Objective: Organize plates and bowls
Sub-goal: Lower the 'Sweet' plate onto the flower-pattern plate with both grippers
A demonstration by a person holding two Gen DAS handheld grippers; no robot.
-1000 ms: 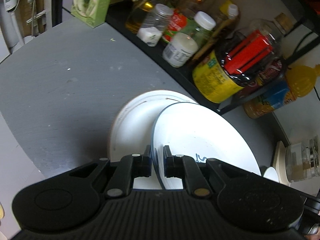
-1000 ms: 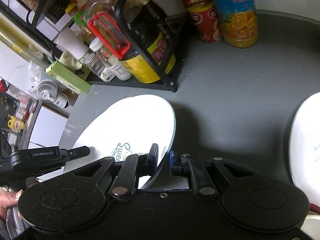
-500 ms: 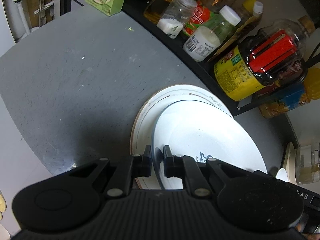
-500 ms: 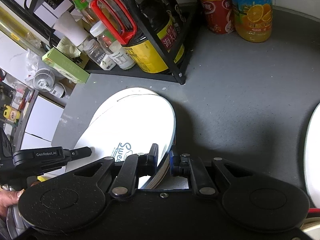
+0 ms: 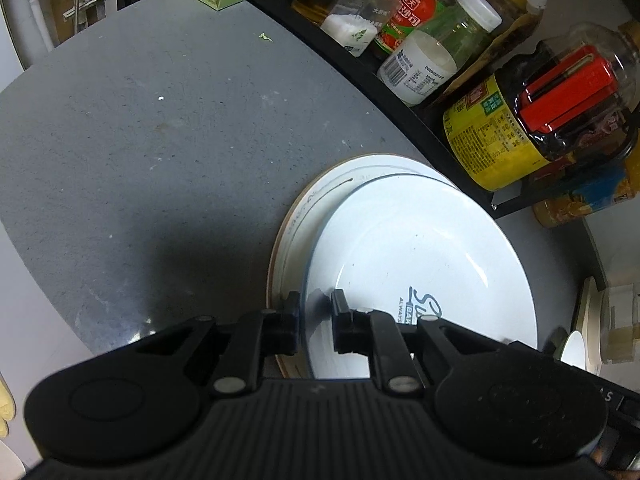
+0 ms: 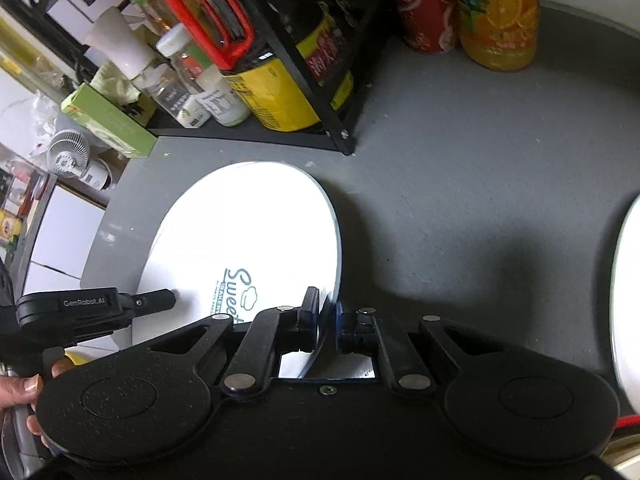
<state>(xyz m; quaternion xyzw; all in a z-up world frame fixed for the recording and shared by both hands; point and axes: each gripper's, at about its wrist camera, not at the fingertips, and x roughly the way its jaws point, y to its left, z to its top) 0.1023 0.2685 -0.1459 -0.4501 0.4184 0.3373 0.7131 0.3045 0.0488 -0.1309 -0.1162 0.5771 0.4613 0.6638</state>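
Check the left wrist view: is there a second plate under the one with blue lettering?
Yes, a larger plate lies beneath the lettered plate, its rim showing along the left and far sides.

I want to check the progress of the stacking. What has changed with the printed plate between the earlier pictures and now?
The printed plate has come down onto the plain plate and now covers most of it. The left gripper and the right gripper stay clamped on its opposite rims. The bottles on the black rack have not moved.

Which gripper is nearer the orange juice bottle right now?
Right. The right gripper, clamped on the white plate's rim, faces the orange juice bottle across open countertop; the left gripper holds the rim opposite it.
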